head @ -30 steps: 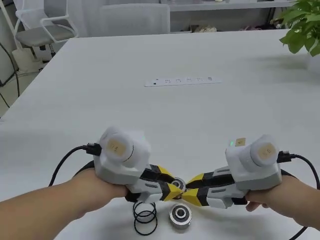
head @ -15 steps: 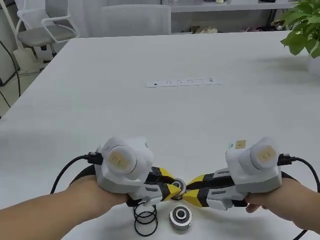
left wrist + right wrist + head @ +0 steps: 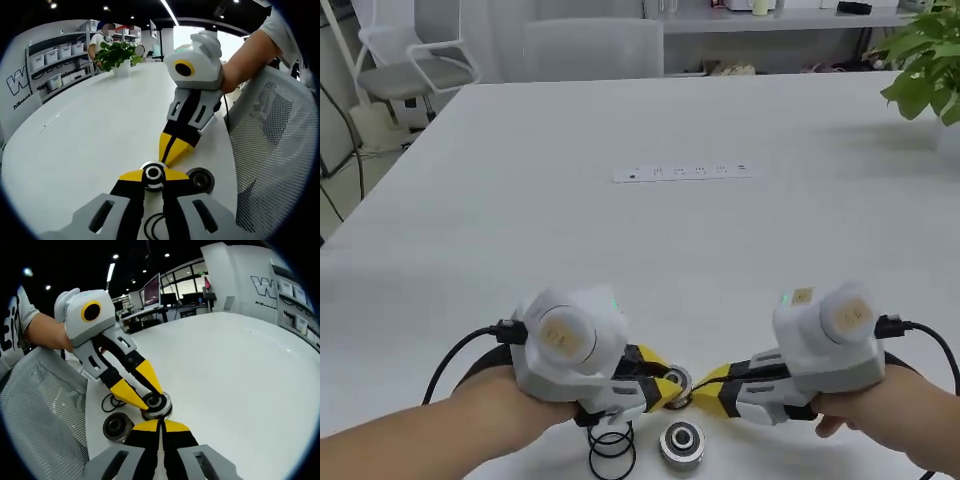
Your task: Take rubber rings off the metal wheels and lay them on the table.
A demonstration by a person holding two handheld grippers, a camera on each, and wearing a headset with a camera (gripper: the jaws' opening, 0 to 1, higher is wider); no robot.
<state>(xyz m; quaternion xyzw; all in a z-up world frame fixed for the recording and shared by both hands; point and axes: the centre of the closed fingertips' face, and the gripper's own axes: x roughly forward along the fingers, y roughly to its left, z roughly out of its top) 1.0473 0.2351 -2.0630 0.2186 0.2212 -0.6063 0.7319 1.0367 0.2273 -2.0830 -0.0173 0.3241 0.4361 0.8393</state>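
While my left gripper (image 3: 668, 386) clamps one wheel (image 3: 675, 380), my right gripper (image 3: 696, 390) is pinched closed at its rim; second wheel (image 3: 681, 442) and loose rings (image 3: 612, 452) lie on the worktop (image 3: 670, 250) just beside.

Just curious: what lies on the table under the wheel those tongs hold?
A second metal wheel and loose black rubber rings; the left tongs cover part of the rings.
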